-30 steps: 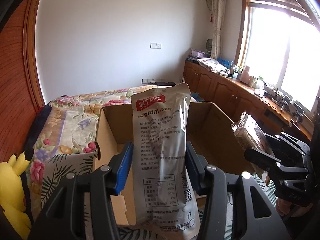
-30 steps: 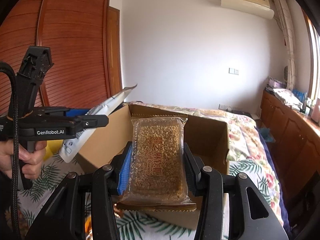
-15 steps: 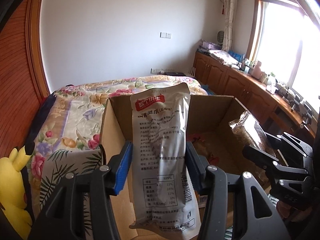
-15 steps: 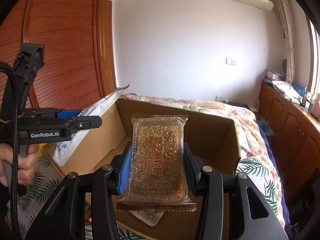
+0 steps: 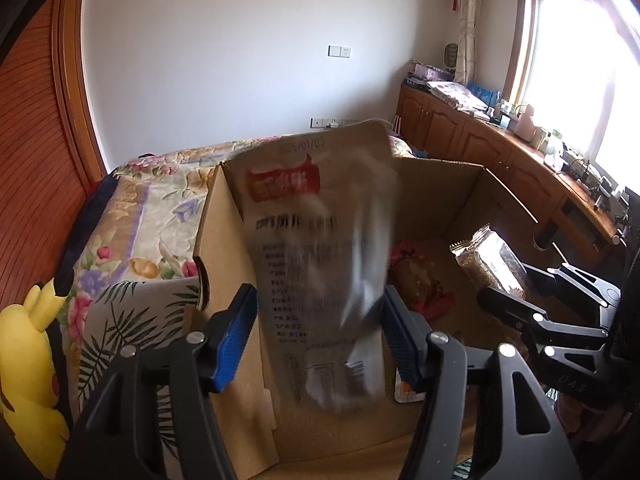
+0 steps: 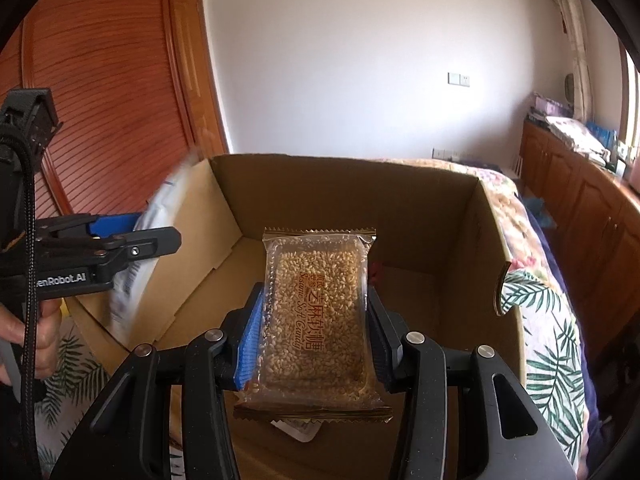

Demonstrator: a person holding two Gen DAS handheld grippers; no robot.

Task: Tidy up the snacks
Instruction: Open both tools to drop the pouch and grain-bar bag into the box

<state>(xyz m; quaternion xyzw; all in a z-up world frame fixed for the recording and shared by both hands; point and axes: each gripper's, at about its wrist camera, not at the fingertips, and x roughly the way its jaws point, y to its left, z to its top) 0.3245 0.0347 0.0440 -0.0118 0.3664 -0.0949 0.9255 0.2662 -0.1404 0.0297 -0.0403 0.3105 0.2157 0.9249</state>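
Between the blue-padded fingers of the left tongs (image 5: 318,336), a pale printed snack pouch (image 5: 320,264) with a red label, smeared with blur, standing over the near left part of an open cardboard box (image 5: 440,192). Jaws of these tongs just opened wider, pads now apart from the pouch's edges, so nothing pinched. Off to the left of them, a flowered bedspread (image 5: 132,216) under the box, and a yellow plush toy (image 5: 32,352) at the near left edge. Ahead and to the right, inside the box, red snack wrappers (image 5: 416,276) lying on the cardboard floor. Further right, the right tongs (image 5: 516,296) reaching in over the box from the side. Seen from the right wrist, the right tongs (image 6: 314,332) clamped on a clear packet of sesame soft candy (image 6: 316,312), pads pressing both long edges, packet upright and poised above the box (image 6: 460,208) interior. Just below that packet, a corner of a white wrapper (image 6: 296,430) on the box floor. Left of the right tongs, the left tongs (image 6: 132,240) side-on over the box's left wall, the pouch (image 6: 148,248) blurred between their fingers, and a person's hand (image 6: 36,328) wrapped around the handle. Far right, wooden cabinets (image 6: 580,200) along the wall.
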